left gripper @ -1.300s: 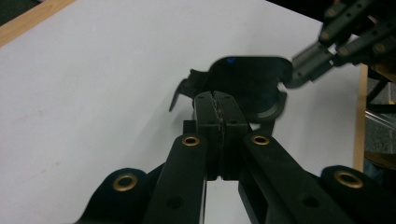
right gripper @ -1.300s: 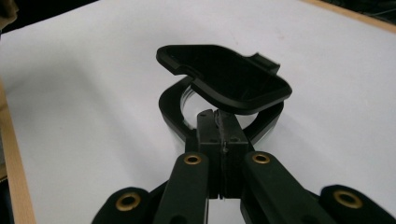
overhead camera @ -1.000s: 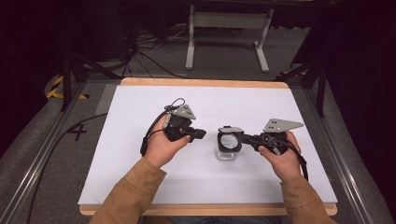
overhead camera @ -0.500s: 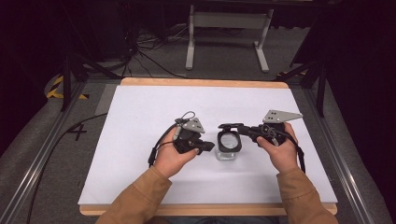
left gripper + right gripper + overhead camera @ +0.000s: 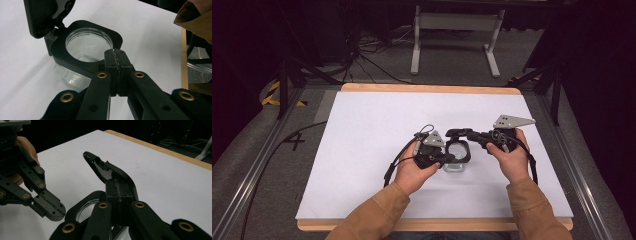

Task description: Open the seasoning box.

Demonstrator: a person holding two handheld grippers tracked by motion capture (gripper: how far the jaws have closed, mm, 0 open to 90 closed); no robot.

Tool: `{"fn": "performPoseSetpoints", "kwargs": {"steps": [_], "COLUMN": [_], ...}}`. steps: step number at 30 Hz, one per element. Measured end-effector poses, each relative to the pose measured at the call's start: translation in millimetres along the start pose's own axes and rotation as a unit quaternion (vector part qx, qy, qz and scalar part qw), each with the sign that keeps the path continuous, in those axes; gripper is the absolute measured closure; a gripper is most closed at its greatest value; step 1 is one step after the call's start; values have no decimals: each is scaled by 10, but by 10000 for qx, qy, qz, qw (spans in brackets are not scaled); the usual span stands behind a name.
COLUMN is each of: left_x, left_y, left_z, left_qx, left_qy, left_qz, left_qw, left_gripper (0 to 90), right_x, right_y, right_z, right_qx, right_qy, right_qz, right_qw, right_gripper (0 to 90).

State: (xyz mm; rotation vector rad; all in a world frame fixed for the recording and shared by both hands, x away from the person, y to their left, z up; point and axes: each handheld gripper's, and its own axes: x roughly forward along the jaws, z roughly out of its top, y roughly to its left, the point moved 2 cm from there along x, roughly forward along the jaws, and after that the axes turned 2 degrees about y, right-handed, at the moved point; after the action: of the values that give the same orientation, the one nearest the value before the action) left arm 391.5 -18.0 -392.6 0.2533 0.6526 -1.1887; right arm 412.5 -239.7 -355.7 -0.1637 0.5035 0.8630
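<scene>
On the left of the high view, the left claw [image 5: 449, 159] is seen pressed against the near rim of a clear jar [image 5: 457, 156] that stands upright near the middle of the white tabletop [image 5: 362, 130]. In the left claw's own view its jaws are closed flat together, pad against pad, with the tips at the black collar [image 5: 75, 61] around the jar's mouth; nothing is seen held between them. The mouth of the jar is uncovered, and nothing can be made out inside the glass.

To the right, the hinged black lid [image 5: 107, 170] is raised off the opening. The right claw [image 5: 119, 191] is closed, and its tips appear to be clamped on the lid's edge, though a mere push from below cannot be ruled out.

The opening of the jar is judged largely done: the lid is already lifted, with the body steadied from the left. What remains is judged to be swinging the lid fully back, or closing it again.
</scene>
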Motion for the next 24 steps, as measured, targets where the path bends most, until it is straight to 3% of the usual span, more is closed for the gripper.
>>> {"fn": "performPoseSetpoints", "kwargs": {"steps": [10, 16, 24], "left_x": [29, 32, 29], "left_y": [-4, -7, 5], "left_z": [7, 13, 11], "left_qx": [-39, 14, -9], "left_qy": [33, 49, 39], "left_qz": [7, 21, -45], "left_qw": [10000, 10000, 10000], "left_gripper": [900, 900, 900], "right_x": [45, 137, 183], "right_y": [-60, -134, -146], "right_z": [6, -24, -66], "right_qx": [92, 62, -64], "right_qy": [-137, -353, -378], "right_qz": [-128, -313, -510], "right_qw": [9998, 9989, 9980], "right_gripper": [900, 900, 900]}}
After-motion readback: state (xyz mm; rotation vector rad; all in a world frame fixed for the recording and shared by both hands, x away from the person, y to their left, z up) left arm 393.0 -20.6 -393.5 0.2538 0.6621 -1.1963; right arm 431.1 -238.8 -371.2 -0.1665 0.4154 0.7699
